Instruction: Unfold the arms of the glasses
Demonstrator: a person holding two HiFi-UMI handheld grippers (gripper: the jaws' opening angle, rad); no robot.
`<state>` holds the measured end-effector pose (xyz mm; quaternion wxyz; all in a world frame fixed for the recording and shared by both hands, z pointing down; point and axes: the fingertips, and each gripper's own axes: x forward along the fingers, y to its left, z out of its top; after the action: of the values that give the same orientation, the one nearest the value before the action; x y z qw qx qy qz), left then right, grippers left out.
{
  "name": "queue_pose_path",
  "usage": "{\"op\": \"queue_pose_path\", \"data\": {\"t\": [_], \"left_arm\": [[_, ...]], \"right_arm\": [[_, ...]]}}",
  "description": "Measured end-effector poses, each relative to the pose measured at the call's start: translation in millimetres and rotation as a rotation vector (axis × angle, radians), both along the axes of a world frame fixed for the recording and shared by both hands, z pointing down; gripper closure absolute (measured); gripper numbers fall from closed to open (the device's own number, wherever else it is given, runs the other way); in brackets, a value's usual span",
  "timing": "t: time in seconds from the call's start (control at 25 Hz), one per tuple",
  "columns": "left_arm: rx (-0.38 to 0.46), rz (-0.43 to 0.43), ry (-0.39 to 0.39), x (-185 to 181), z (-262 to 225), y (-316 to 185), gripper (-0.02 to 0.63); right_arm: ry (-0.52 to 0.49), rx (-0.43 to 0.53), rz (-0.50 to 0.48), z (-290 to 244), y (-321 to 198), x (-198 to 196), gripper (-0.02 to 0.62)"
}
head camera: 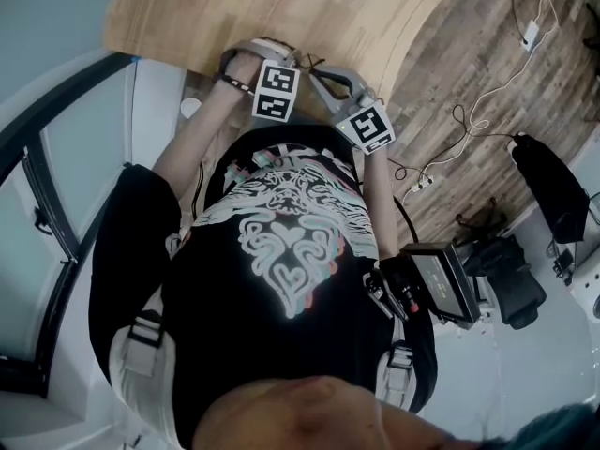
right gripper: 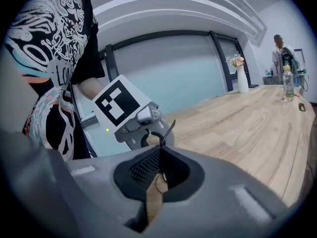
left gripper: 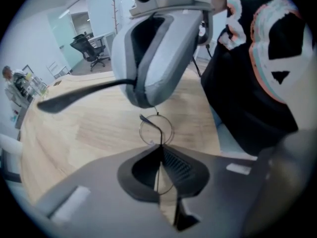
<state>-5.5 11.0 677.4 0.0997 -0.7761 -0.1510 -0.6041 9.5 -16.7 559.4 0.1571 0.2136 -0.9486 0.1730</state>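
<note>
Holding the glasses (left gripper: 151, 124) in the air just above the near edge of the worktop (left gripper: 89, 133), close to the wearer's chest. Pinched at the thin wire rim beside one round lens by the left hand-held gripper (left gripper: 159, 148). Clenched too in the right hand-held gripper (right gripper: 159, 150), apparently on a dark arm, above that same edge.

Most likely to go wrong through force: thin wire, two rigid grips, hardly any room between them. Could bend the hinge or twist the rim if swung off the hinge's own axis. Could equally slip from so narrow a pinch and drop onto the worktop. Better done slowly, turning about the hinge alone.

Pale wood-grain worktop, long, rounded at one end, with a vase of flowers (right gripper: 241, 73) and a bottle (right gripper: 287, 83) toward its far end. Beyond the worktop: glass walls, an office chair (left gripper: 91, 51), a standing person (right gripper: 278, 51). Below its rounded end, cables (head camera: 487, 92) trailing over a plank floor.
</note>
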Motion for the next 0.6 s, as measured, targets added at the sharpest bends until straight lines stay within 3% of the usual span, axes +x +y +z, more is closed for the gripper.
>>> {"op": "queue_pose_path", "data": {"t": [0.24, 0.6], "left_arm": [[-0.069, -0.046, 0.033, 1.0, -4.4, 1.8, 0.606], [-0.255, -0.196, 0.143, 7.7, -24.5, 5.8, 0.606]], "right_arm": [[-0.031, -0.029, 0.048, -6.0, -6.7, 7.9, 0.595], [-0.111, -0.045, 0.146, -7.7, -19.3, 32.3, 0.595]]}}
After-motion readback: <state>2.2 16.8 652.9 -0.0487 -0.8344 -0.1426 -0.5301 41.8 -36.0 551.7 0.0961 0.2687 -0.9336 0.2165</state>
